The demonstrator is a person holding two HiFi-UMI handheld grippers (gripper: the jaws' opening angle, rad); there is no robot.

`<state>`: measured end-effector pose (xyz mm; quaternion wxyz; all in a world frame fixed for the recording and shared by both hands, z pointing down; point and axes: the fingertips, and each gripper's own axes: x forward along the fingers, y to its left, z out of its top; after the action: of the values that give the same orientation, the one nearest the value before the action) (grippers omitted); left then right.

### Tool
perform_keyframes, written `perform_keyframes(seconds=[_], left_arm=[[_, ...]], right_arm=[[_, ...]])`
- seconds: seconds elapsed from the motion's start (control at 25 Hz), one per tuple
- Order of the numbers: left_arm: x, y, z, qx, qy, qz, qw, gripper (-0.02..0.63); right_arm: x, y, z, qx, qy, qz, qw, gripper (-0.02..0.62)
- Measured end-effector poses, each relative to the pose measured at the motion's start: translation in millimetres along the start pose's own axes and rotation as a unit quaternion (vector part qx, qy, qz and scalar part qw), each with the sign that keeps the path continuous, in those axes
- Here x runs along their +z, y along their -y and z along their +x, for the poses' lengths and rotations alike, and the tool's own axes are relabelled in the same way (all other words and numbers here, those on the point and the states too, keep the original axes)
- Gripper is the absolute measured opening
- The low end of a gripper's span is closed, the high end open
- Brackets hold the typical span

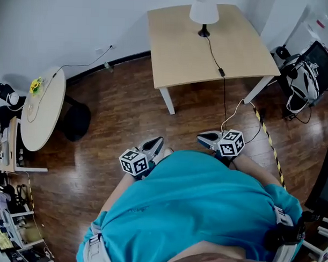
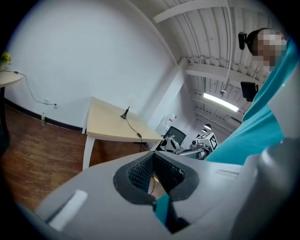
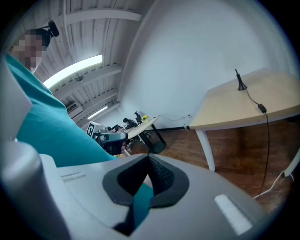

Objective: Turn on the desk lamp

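Note:
The desk lamp [image 1: 203, 11], white shade on a black base, stands at the far edge of the square beige table [image 1: 183, 53]. Its black cord runs across the top to an inline switch [image 1: 221, 72] near the front right edge. Both grippers hang close to the person's teal shirt, well short of the table. The left gripper [image 1: 157, 145] and right gripper [image 1: 204, 138] point toward the table, jaws together and holding nothing. In the left gripper view the left gripper [image 2: 151, 161] faces the lamp [image 2: 125, 113]. Beyond the right gripper [image 3: 149, 160] the lamp stem [image 3: 240, 82] and switch [image 3: 262, 108] show.
A round table [image 1: 44, 110] with yellow flowers [image 1: 35, 86] and a black stool [image 1: 77, 120] stand at the left. Yellow-black tape [image 1: 269, 141] and a white cable [image 1: 233, 113] cross the wood floor. Bags and a monitor [image 1: 308, 71] crowd the right; shelves fill the lower left.

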<state>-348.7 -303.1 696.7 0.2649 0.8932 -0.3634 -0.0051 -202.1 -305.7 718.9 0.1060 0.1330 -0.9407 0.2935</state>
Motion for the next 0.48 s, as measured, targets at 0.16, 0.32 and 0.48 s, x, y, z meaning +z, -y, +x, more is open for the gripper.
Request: perform_keyframes(seconds=[0.16,0.32,0.48], left_arm=[[51.5,-61.3,24.4,-0.036,-0.012,0.003,0.9993,0.029],[98.4,-120.0,38.1,-0.071,-0.036,0.016,0.9967,0.029],[151.7,-166.8,72.1,-0.094,-0.046,0.004,0.9945,0.029]], right_arm=[[40.0,42.1,40.3,-0.041,0.009,0.019,0.999,0.002],[84.8,77.1,81.6,-0.076,0.01,0.027,0.997,0.002],[124.1,123.8,103.7,-0.107,0.001,0.046,0.993,0.002]])
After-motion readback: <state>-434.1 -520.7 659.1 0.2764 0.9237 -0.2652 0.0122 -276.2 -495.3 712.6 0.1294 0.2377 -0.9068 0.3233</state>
